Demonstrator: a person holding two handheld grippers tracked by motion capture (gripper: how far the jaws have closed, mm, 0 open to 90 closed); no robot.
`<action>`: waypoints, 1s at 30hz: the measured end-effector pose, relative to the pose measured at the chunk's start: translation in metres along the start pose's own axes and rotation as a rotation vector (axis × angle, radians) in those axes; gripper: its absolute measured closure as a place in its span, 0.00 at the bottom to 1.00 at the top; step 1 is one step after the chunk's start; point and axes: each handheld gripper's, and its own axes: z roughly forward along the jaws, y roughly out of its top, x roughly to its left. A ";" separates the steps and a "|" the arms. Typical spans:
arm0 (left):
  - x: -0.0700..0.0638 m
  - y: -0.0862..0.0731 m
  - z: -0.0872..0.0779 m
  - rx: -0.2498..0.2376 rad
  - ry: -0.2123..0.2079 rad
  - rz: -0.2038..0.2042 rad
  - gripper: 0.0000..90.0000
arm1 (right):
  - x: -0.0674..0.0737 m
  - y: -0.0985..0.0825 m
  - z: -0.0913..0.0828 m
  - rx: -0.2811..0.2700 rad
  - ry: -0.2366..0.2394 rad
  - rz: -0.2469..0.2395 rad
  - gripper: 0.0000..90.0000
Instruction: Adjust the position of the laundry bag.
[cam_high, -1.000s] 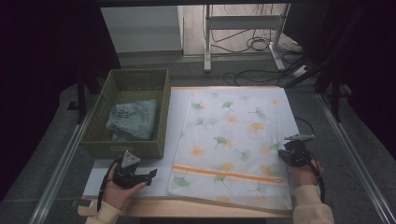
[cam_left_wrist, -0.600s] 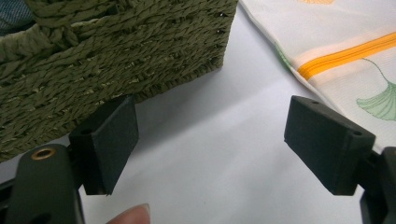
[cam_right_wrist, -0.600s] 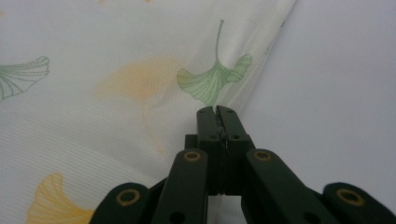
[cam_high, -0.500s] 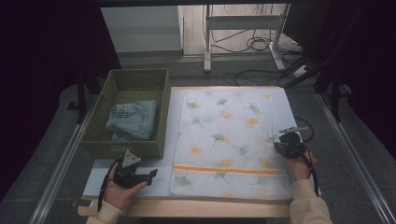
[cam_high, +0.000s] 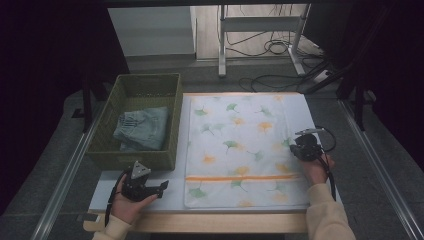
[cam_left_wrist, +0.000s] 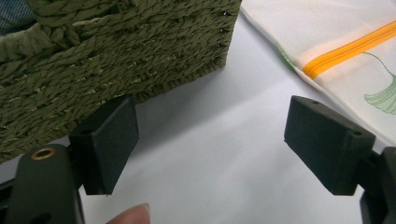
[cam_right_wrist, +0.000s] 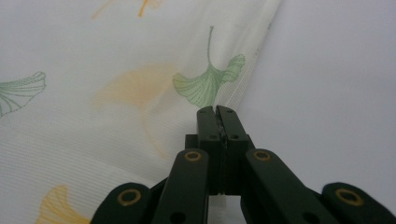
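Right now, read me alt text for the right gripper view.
The right gripper, jaws shut, sits at the edge of a white cloth printed with green and orange ginkgo leaves, lying on a white table.

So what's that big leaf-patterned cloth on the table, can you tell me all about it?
The cloth is a white rectangle of finely ribbed fabric printed with green and orange ginkgo leaves, with one orange stripe across its near end. It lies spread flat on the white table top, beside the green woven basket, apart from it. The right gripper, jaws shut, sits at its right edge; whether it pinches the hem I cannot tell.
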 end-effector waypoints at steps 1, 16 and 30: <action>0.000 0.000 0.000 0.000 0.000 0.000 0.19 | 0.000 0.000 0.000 0.000 0.000 0.000 0.99; 0.000 0.000 -0.003 -0.006 -0.001 0.006 0.19 | -0.007 -0.007 -0.006 -0.008 0.028 0.034 0.84; -0.001 0.002 -0.004 -0.017 -0.008 -0.001 0.19 | -0.006 -0.016 -0.035 -0.073 0.052 0.021 0.59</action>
